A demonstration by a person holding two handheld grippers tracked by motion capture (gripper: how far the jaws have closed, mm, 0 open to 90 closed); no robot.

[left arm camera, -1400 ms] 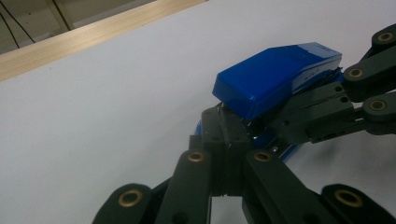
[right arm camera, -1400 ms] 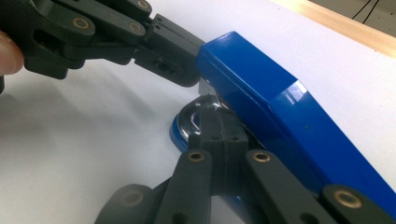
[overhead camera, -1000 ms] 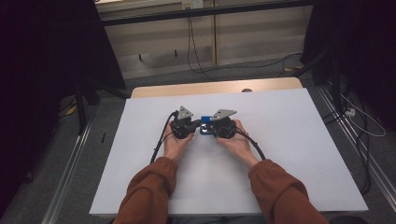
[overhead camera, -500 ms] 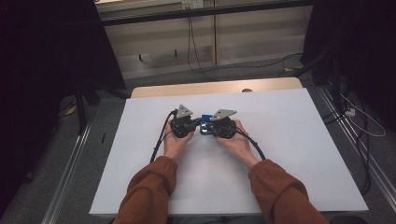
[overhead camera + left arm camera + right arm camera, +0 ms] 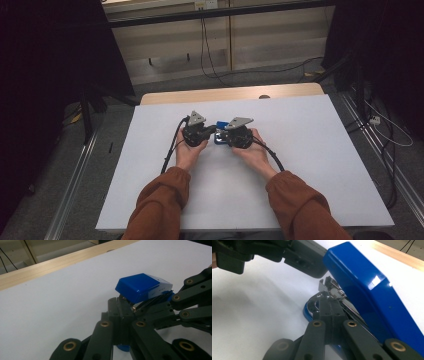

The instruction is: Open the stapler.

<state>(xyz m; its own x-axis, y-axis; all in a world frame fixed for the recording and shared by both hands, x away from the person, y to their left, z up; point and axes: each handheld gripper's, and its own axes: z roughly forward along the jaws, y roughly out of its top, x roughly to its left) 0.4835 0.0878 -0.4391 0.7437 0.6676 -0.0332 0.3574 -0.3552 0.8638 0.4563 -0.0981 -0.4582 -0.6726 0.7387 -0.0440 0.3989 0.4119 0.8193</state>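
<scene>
A blue stapler (image 5: 219, 124) lies mid-table between the two grippers, its glossy blue cap (image 5: 140, 286) tilted up off the metal magazine (image 5: 329, 288) and blue base (image 5: 123, 348). My left gripper (image 5: 122, 307) is shut, its tips under the raised cap by the metal front. My right gripper (image 5: 328, 303) is shut too, its tips against the magazine's front end. I cannot tell whether either pair of jaws pinches the metal. In the high view the left gripper (image 5: 212, 131) and right gripper (image 5: 223, 134) point at each other, tips almost meeting at the stapler.
A white sheet (image 5: 310, 150) covers the table, with a bare wooden strip (image 5: 230, 94) along the far edge. Black cables (image 5: 170, 150) trail from both grippers toward the person's orange sleeves (image 5: 160, 200). Metal rails and floor cables flank the table.
The hands and grippers stay in nearly the same place around the stapler; no clear movement shows.
</scene>
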